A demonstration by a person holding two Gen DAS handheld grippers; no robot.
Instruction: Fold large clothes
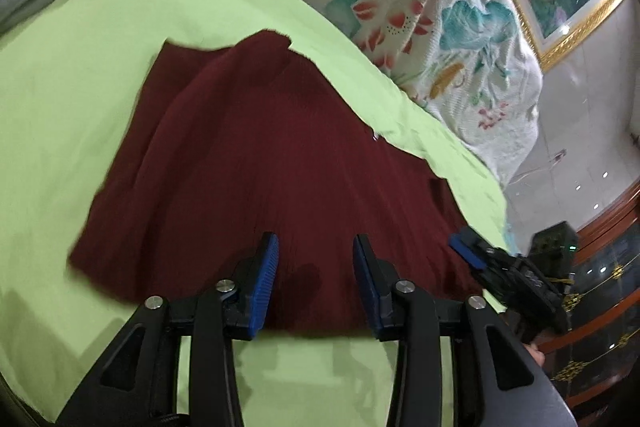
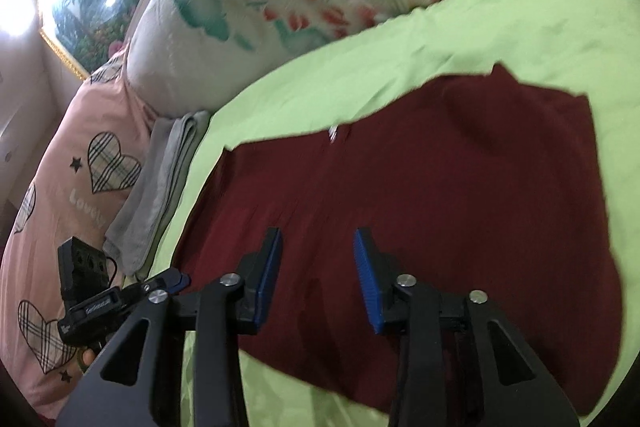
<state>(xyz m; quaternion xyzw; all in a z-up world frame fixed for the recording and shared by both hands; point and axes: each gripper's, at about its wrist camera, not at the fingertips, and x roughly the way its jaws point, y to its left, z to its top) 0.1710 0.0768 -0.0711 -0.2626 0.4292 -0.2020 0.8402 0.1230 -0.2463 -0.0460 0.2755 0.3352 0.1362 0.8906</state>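
Left gripper (image 1: 315, 283) and right gripper (image 2: 318, 277), jaws released, above maroon garment (image 1: 248, 163) mid-frame; green sheet (image 1: 80, 67) borders its edges.

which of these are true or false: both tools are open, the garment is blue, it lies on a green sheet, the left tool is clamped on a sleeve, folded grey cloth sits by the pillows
1. Both tools are open. True: the left tool and right tool both show a wide gap.
2. The garment is blue. False: the garment is dark red.
3. It lies on a green sheet. True: the green sheet is under it.
4. The left tool is clamped on a sleeve. False: it holds nothing.
5. Folded grey cloth sits by the pillows. True: the grey cloth lies beside the pink pillow.
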